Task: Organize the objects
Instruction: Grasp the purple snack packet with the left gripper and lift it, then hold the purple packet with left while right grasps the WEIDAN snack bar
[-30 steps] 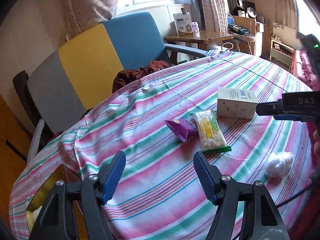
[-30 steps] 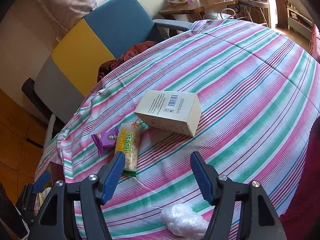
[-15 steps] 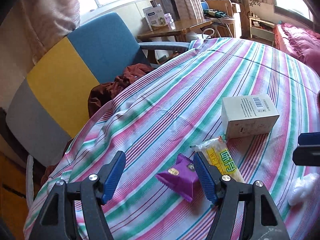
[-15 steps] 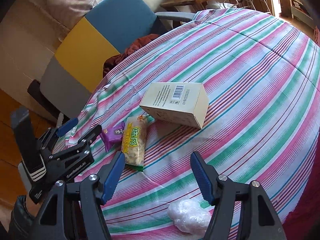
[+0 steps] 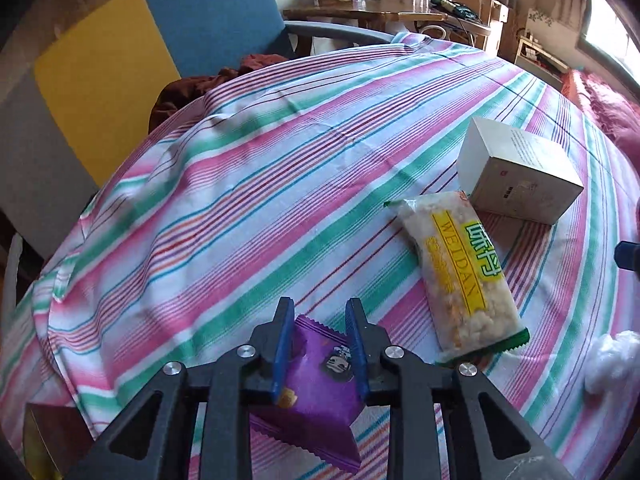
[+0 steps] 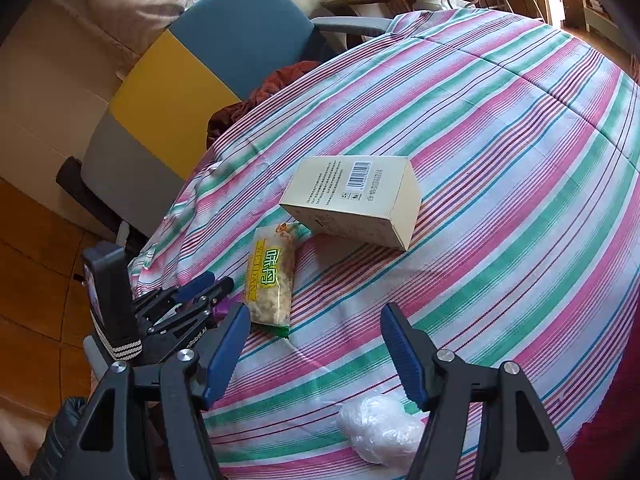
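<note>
A purple snack packet (image 5: 316, 384) lies at the near left edge of the striped tablecloth (image 5: 280, 184). My left gripper (image 5: 320, 308) is shut on it, its blue pads pressing the packet's two sides. The right wrist view shows that left gripper (image 6: 212, 284) low at the left, with a sliver of the purple packet (image 6: 220, 310) behind it. My right gripper (image 6: 315, 316) hovers open over bare cloth with nothing between its fingers. A yellow-and-green snack bag (image 5: 460, 276) (image 6: 270, 280) lies beside a cream box (image 5: 516, 172) (image 6: 356, 200).
A crumpled white plastic wad (image 6: 380, 432) (image 5: 612, 356) sits near the table's front edge under my right gripper. A blue, yellow and grey chair (image 5: 160, 40) holding a dark red cloth (image 5: 208, 84) stands behind the table. A cluttered wooden desk (image 5: 380, 8) is further back.
My left gripper has moved forward and down to the purple packet and its jaws have shut on it. The right gripper has kept still and open.
</note>
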{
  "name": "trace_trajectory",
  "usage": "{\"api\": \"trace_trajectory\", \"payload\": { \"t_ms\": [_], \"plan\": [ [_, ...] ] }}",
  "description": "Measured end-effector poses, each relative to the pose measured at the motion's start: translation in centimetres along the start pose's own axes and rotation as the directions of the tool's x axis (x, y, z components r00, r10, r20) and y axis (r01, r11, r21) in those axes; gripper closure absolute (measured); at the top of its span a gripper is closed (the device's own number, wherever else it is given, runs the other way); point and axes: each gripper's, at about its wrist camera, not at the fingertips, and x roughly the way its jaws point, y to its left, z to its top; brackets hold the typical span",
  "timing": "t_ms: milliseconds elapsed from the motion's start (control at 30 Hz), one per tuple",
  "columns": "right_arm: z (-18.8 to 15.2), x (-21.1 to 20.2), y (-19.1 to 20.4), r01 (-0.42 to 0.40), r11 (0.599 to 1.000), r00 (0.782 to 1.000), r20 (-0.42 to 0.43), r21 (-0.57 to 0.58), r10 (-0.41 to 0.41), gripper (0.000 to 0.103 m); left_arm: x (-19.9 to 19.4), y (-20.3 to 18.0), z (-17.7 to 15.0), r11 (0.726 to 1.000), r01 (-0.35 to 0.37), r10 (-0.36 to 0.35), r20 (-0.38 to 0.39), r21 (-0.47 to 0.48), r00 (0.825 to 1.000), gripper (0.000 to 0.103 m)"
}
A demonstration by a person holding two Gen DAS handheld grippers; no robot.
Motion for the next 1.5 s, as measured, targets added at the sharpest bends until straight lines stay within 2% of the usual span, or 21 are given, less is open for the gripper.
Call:
{"api": "trace_trajectory", "payload": {
  "t_ms": [67, 133, 233, 367, 600, 700, 767, 833, 900, 1000, 1133, 1267, 1500],
  "plan": [
    [0.0, 0.0, 0.0, 0.007, 1.000, 1.000, 0.001, 0.001, -0.007, 0.034, -0.5, 0.8, -0.5, 0.997, 0.039, -0.040, -0.013, -0.066, 0.999, 0.055],
    [-0.1, 0.1, -0.1, 0.013, 1.000, 1.000, 0.001, 0.003, -0.013, 0.034, -1.3, 1.3, -0.7, 0.994, 0.050, -0.050, 0.001, -0.097, 0.999, 0.049],
    [-0.1, 0.2, -0.2, 0.023, 1.000, 1.000, -0.002, 0.003, -0.023, 0.034, -2.9, 1.7, -0.9, 0.994, 0.060, -0.057, 0.030, -0.094, 0.998, 0.044],
    [-0.2, 0.3, -0.1, 0.031, 1.000, 1.000, -0.004, -0.001, -0.031, 0.034, -4.3, 1.3, -1.0, 0.999, 0.040, -0.041, 0.061, 0.009, 0.997, 0.034],
    [-0.3, 0.5, -0.3, 0.046, 0.999, 0.999, -0.008, 0.005, -0.046, 0.034, -4.0, -0.7, -1.7, 0.980, 0.123, -0.127, 0.019, 0.157, 0.992, 0.029],
    [-0.3, 0.5, -0.4, 0.052, 0.999, 0.999, -0.010, 0.006, -0.052, 0.034, -3.1, -1.7, -2.5, 0.972, 0.091, -0.090, -0.018, 0.218, 0.996, 0.034],
    [-0.3, 0.6, -0.4, 0.055, 0.998, 0.998, -0.010, 0.006, -0.055, 0.034, -2.7, -1.9, -3.0, 0.970, 0.115, -0.105, -0.056, 0.214, 0.993, 0.057],
    [-0.3, 0.6, -0.4, 0.061, 0.998, 0.998, -0.008, 0.006, -0.061, 0.034, -2.9, -2.0, -3.3, 0.973, 0.107, -0.099, -0.052, 0.205, 0.994, 0.064],
    [-0.3, 0.6, -0.4, 0.065, 0.998, 0.998, -0.008, 0.005, -0.065, 0.034, -3.4, -2.1, -3.6, 0.977, 0.114, -0.108, -0.041, 0.183, 0.993, 0.065],
    [-0.3, 0.6, -0.3, 0.075, 0.997, 0.997, -0.009, 0.001, -0.075, 0.034, -4.0, -2.2, -4.1, 0.987, 0.083, -0.080, -0.026, 0.137, 0.996, 0.067],
    [-0.4, 0.8, -0.2, 0.084, 0.996, 0.996, -0.016, -0.007, -0.084, 0.034, -5.3, -1.6, -5.4, 0.999, 0.039, -0.039, 0.011, -0.015, 0.999, 0.068],
    [-0.5, 1.1, 0.1, 0.096, 0.995, 0.995, -0.028, -0.029, -0.097, 0.034, -6.7, -2.0, -8.5, 0.992, 0.013, -0.010, 0.028, -0.129, 1.000, 0.068],
    [-1.0, 1.9, 1.6, 0.082, 0.991, 0.995, -0.049, -0.102, -0.087, 0.034, -8.8, -2.8, -13.3, 0.977, -0.016, 0.040, 0.107, -0.213, 0.993, 0.069]
  ]
}}
